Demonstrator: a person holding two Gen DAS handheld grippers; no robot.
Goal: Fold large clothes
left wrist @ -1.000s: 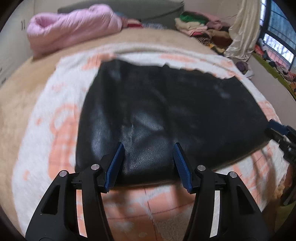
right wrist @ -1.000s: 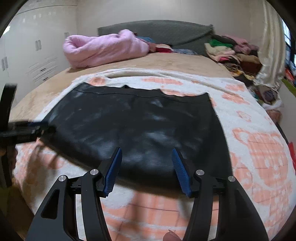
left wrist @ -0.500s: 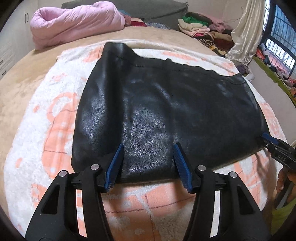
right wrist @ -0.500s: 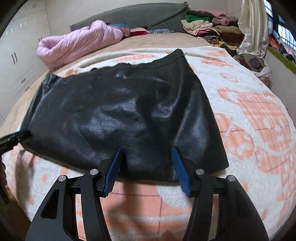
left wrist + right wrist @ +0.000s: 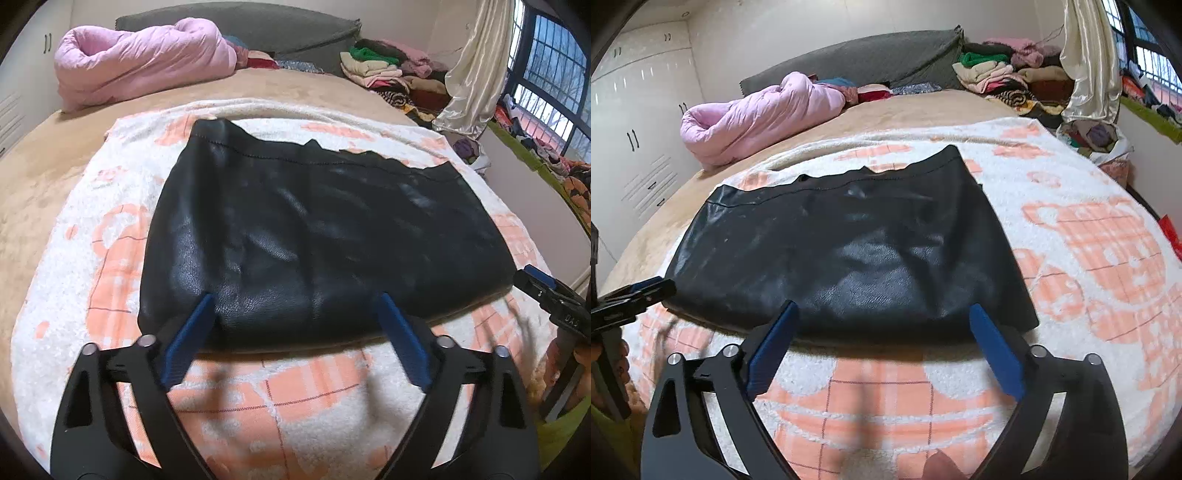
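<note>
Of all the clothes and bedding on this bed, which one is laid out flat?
The black leather garment on the peach-and-white blanket. The pink quilt is bunched up, and the other clothes sit piled by the headboard.

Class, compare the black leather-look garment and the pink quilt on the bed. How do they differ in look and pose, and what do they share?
1. The black garment is glossy and smooth; the pink quilt is matte and puffy.
2. The black garment lies spread flat; the pink quilt is bunched in a rolled heap.
3. The black garment rests on the white-and-orange blanket; the pink quilt sits farther back on the tan cover.

Both lie on the bed, held by neither hand-held gripper.
</note>
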